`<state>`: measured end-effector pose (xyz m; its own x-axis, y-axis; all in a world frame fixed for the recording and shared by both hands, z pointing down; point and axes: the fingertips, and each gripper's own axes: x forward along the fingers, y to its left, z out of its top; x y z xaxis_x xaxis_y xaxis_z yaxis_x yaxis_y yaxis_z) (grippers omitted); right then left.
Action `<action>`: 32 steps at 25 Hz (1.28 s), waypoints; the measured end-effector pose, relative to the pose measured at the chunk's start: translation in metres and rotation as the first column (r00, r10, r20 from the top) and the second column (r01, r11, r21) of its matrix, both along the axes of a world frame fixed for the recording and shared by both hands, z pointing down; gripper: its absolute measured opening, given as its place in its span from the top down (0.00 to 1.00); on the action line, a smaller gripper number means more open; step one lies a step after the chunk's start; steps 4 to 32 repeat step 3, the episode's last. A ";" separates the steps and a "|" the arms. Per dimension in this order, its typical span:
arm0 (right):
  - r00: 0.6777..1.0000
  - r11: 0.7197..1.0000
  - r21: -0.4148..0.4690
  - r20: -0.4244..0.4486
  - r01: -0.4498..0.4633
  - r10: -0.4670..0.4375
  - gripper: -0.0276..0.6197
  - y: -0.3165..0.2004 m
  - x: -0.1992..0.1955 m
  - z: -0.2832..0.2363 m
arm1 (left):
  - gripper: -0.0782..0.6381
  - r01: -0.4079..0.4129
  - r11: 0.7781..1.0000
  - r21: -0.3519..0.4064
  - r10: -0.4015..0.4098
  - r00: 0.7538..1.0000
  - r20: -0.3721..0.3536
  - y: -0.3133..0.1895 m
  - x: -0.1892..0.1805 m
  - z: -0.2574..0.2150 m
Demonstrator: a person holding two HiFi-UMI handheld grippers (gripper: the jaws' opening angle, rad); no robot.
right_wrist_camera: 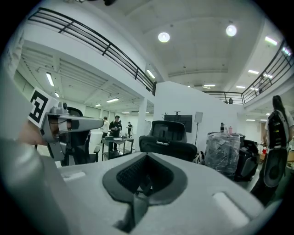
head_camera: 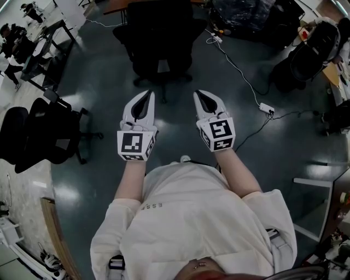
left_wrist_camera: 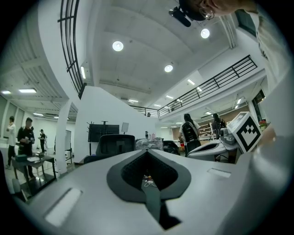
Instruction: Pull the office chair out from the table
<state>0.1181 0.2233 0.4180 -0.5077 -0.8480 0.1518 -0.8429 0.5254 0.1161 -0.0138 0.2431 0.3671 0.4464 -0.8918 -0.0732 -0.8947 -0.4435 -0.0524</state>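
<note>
while both hand-held grippers sit level in front of the person's chest, neither one holds anything. the left gripper (head_camera: 146, 97) is clenched, its two jaws pressed together tip to tip with nothing between them. the right gripper (head_camera: 199, 96) is clenched the same way and is just as empty. they lie side by side, near each other but apart, both pointing toward twelve o'clock in the head view, each with its marker cube at the wrist end.

the office chair (head_camera: 158, 46) stands at twelve o'clock from the grippers, black, with its backrest turned toward the person and its wheeled base on the dark floor (head_camera: 98, 180). a clear stretch of floor separates it from both sets of jaws, so nothing touches it. just past the chair, at the top edge of the head view, runs a brown table edge (head_camera: 117, 6). in each gripper view the chair's backrest rises right above the closed jaw tips.

a second black chair (head_camera: 52, 131) sits at nine o'clock from the left gripper, well apart. a white power strip (head_camera: 266, 108) lies on the floor at three o'clock from the right gripper, its cable (head_camera: 235, 68) trailing up toward one o'clock. another dark chair (head_camera: 311, 52) stands at two o'clock near the right edge.
</note>
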 end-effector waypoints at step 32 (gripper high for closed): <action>1.000 1.000 0.008 -0.003 -0.011 0.011 0.97 0.000 0.000 0.000 | 0.87 -0.005 1.000 0.003 0.005 1.000 0.000 0.002 -0.002 0.000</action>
